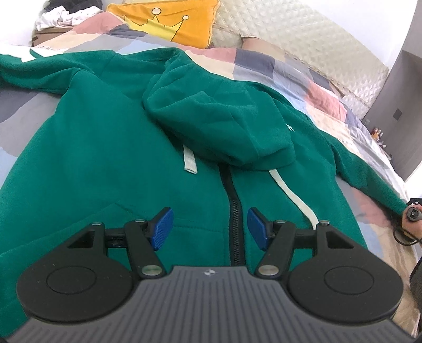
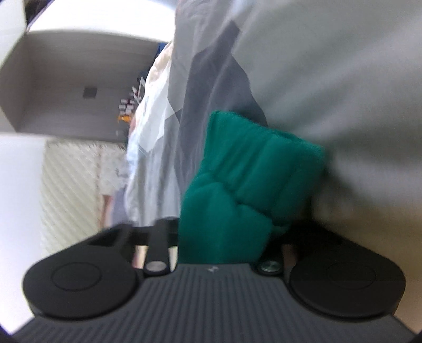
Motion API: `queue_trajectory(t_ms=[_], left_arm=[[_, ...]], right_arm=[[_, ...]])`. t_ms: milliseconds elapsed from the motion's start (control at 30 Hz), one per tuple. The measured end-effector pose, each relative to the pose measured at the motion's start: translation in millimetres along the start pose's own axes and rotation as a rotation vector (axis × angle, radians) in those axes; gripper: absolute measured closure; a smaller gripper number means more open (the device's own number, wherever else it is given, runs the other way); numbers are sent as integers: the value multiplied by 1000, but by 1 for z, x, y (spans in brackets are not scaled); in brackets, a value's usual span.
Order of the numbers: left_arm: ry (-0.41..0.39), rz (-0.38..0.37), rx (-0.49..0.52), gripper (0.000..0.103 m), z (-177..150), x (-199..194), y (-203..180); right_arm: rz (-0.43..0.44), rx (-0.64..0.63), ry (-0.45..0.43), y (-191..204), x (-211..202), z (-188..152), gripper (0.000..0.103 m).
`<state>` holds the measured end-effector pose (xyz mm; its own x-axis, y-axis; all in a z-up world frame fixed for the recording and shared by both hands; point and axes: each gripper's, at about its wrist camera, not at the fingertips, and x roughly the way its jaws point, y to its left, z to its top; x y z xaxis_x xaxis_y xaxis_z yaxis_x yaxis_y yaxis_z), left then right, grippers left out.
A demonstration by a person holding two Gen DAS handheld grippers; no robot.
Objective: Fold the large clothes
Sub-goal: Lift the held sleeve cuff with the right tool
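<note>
1. Left gripper (image 1: 210, 228): we held it with jaws apart, gripping nothing, above the zipper (image 1: 235, 224) of the green hoodie (image 1: 105, 147).
2. Right gripper (image 2: 224, 237): we kept it clamped on the hoodie's sleeve cuff (image 2: 253, 168); the view was blurred.
3. Green hoodie: lay spread front-up on the patchwork bedspread (image 1: 290, 68), hood (image 1: 219, 118) flopped over the chest, white drawstrings (image 1: 292, 198) trailing.
4. Yellow crown pillow (image 1: 168, 21): rested near the quilted headboard (image 1: 303, 34).
</note>
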<state>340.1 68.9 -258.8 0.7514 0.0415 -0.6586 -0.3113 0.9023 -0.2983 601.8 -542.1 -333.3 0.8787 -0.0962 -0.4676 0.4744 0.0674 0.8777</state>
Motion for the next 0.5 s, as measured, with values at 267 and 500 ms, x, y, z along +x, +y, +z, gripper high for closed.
queue_trajectory(t_ms=[267,500], left_arm=[[-14,39,57,35,-2,4,-7],[21,57,31,35,0,13,0]], right_arm=[[203,-345,6,52,-1,37,95],[156,-556,-29,75,20,53,95]])
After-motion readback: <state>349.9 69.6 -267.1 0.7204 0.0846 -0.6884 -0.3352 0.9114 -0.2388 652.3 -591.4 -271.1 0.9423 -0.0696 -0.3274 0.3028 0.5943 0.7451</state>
